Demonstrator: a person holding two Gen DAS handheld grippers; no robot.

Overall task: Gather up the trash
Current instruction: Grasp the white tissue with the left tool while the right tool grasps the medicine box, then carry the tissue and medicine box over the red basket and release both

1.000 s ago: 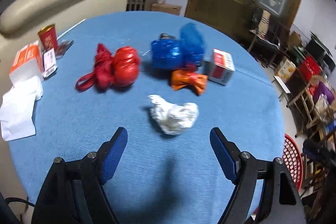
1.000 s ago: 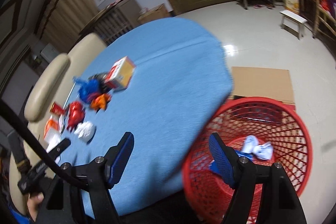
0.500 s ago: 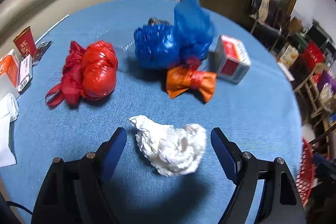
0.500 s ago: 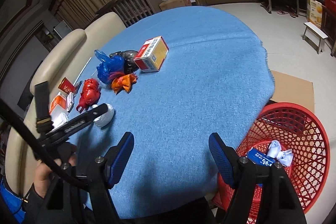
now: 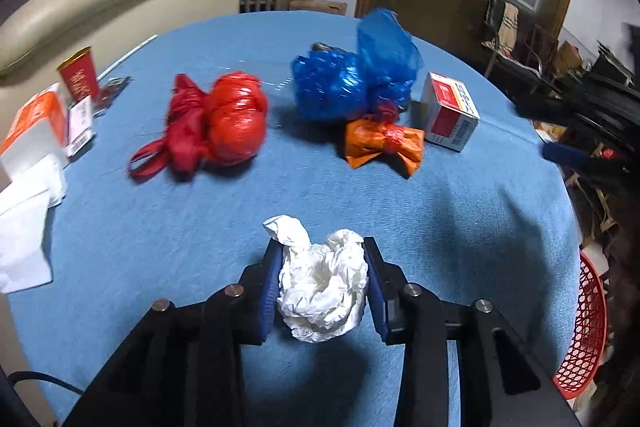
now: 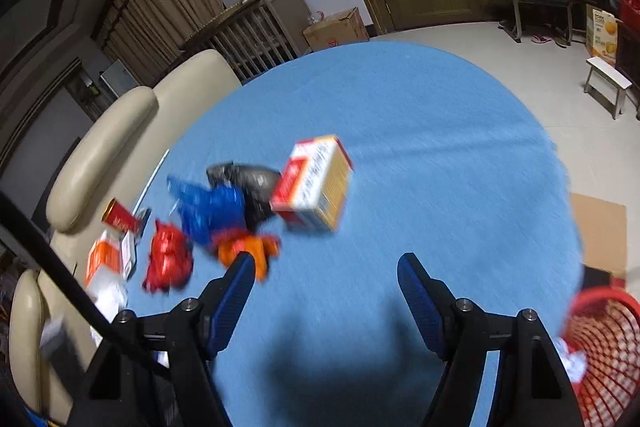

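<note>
Two grippers: you hold one in each hand, both over the blue tablecloth (image 5: 460,227).
Left gripper (image 5: 322,281): your jaws are closing, and both blue pads already press the sides of the crumpled white paper wad (image 5: 322,291).
White paper wad: it sits between your left fingers, low on the near part of the table, bulging above and below the pads.
Right gripper (image 6: 326,297): your jaws stand partly apart with nothing between them, only bare cloth under the gap.
Orange bag (image 5: 384,143): knotted like a bow, it lies beyond the wad; in the right wrist view it shows just past your left-hand finger.
Blue bag (image 5: 352,83): just behind the orange one and touching it.
Red bag (image 5: 216,123): tied shut, to the left of the blue bag and apart from it.
Carton (image 5: 450,117): red and white, just right of the orange bag.
Dark bag (image 6: 250,183): behind the blue bag, blurred.
Red cup (image 5: 80,75): at the far left edge, beside an orange and white pack (image 5: 34,131).
Red basket (image 6: 600,343): on the floor off the table's right edge, with white scraps inside.
</note>
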